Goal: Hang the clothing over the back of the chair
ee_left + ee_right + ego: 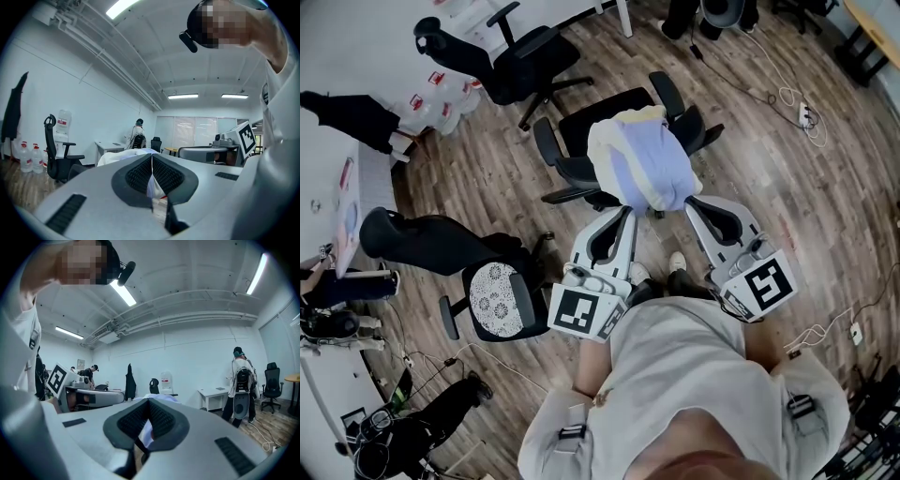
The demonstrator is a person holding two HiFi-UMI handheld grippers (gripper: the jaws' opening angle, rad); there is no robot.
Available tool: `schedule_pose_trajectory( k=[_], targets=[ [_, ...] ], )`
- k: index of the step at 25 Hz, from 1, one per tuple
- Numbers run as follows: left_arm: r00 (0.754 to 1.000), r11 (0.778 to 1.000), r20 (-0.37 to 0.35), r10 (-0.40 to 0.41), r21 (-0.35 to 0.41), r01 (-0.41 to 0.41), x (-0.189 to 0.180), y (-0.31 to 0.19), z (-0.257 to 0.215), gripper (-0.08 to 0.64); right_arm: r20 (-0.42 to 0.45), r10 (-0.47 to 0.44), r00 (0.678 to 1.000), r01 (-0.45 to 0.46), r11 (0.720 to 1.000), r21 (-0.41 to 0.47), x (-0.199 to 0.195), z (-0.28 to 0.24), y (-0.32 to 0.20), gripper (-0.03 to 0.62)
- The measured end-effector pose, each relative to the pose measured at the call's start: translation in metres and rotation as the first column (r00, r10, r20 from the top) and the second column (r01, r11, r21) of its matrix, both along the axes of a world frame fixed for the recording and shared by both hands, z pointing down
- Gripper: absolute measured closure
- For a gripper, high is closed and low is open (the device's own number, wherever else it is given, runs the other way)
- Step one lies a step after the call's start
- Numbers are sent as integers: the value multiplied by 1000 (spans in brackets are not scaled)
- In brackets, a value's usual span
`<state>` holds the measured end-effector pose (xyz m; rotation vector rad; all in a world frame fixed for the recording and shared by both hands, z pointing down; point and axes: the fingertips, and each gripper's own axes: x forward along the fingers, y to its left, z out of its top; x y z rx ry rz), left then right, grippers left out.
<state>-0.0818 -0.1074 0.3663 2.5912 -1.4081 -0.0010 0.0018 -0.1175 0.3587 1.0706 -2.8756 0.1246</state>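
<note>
A white, lavender and pale yellow garment (pixel 639 161) lies bunched over the back of a black office chair (pixel 598 120) in the middle of the head view. My left gripper (pixel 628 211) is at the garment's lower left edge and my right gripper (pixel 688 200) at its lower right edge. In the left gripper view the left gripper (pixel 152 165) has its jaws together, with a strip of pale cloth (pixel 154 190) pinched between the pads. In the right gripper view the right gripper (pixel 149 409) is likewise shut on pale cloth (pixel 146 432). Both point level at the chair back.
A second black chair (pixel 525 58) stands at the back left. Near left is a chair with a patterned cushion (pixel 497 300) and a dark jacket (pixel 422 242) on its back. Cables (pixel 787 98) trail over the wooden floor at right. A person (pixel 241 385) stands at the right wall.
</note>
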Motion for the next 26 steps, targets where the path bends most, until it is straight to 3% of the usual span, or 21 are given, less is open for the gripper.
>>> schedule_pose_trajectory(
  k=[26],
  targets=[
    [1000, 1000, 21, 19, -6, -19, 14, -6, -1, 538, -11, -43, 999, 43, 999, 0, 0, 2, -5, 572]
  ],
)
